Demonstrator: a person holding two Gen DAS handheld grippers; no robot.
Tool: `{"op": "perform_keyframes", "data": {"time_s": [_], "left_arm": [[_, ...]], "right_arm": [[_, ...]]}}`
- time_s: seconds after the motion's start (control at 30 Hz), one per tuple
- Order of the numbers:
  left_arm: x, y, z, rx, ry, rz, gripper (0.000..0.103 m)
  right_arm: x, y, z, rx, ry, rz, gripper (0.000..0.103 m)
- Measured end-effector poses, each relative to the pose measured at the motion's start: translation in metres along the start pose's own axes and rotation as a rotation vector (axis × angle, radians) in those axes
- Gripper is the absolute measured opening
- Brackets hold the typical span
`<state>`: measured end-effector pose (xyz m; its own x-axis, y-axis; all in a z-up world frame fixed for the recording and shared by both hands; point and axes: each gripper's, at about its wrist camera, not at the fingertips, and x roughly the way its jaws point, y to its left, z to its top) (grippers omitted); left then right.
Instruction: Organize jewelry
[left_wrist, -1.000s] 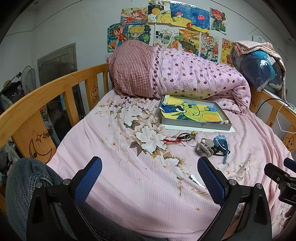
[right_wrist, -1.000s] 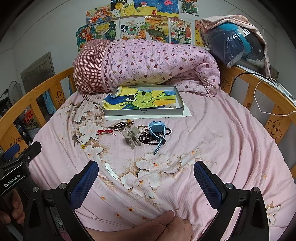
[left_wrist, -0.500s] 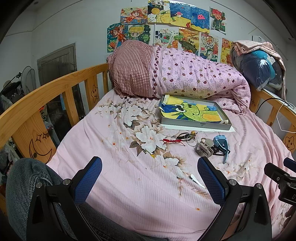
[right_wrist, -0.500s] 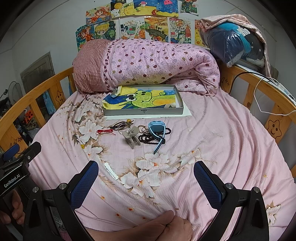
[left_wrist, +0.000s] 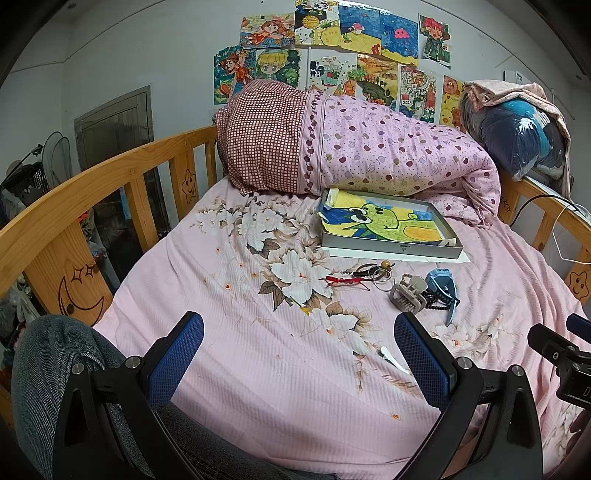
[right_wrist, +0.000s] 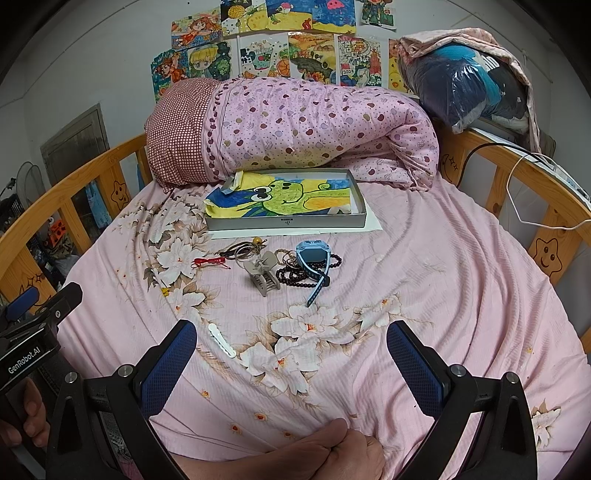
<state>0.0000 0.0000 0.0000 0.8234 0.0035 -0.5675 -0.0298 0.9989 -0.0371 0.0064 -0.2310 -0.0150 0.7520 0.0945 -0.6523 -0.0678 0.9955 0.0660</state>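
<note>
Pink floral sheet (right_wrist: 443, 277) spread over a wooden-railed bed (left_wrist: 110, 173), rolled quilt (right_wrist: 303, 122) at the far end under drawings (right_wrist: 280, 48) taped to the wall. Against the quilt, nearer the camera, a shallow grey box (right_wrist: 288, 221) lined with a green-and-yellow drawing, resting on white paper.

Just in front of the box, a loose cluster of jewelry: red cord (right_wrist: 210, 261) furthest left, then thin hoops with a yellow bead (right_wrist: 245, 249), then a grey claw clip (right_wrist: 263, 275). Right of the clip, a blue watch (right_wrist: 312, 264) lying across a dark bead bracelet (right_wrist: 295, 275), touching it. Well nearer than the box, apart from the cluster, a white hair clip (right_wrist: 221, 339) flat on the sheet.

Left gripper (left_wrist: 297, 363) spread wide, blue pads (left_wrist: 176, 360) holding nothing, low over the near edge of the sheet, well short of the box. Right gripper (right_wrist: 291, 363) likewise wide apart and empty, white hair clip just beyond its left pad (right_wrist: 168, 369). Bare feet (right_wrist: 325, 450) on the sheet below it.
</note>
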Motion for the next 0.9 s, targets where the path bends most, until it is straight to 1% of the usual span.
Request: {"op": "perform_keyframes", "data": {"time_s": [0.6,0.73,0.9], "left_arm": [[0.0001,-0.0002,0.0,0.002,0.002,0.003,0.101],[0.0009,0.0012,-0.0002,0.001,0.01,0.016,0.101],[0.0044,0.0022,-0.0011,0.004,0.024,0.018,0.101]], "right_arm": [[-0.0003,-0.0005,0.0003,0.001,0.0,-0.001,0.103],[0.0005,-0.0065,0.003,0.004,-0.006,-0.008,0.103],[-0.0012,-0.0038,0.004,0.016,-0.016,-0.009,0.103]]}}
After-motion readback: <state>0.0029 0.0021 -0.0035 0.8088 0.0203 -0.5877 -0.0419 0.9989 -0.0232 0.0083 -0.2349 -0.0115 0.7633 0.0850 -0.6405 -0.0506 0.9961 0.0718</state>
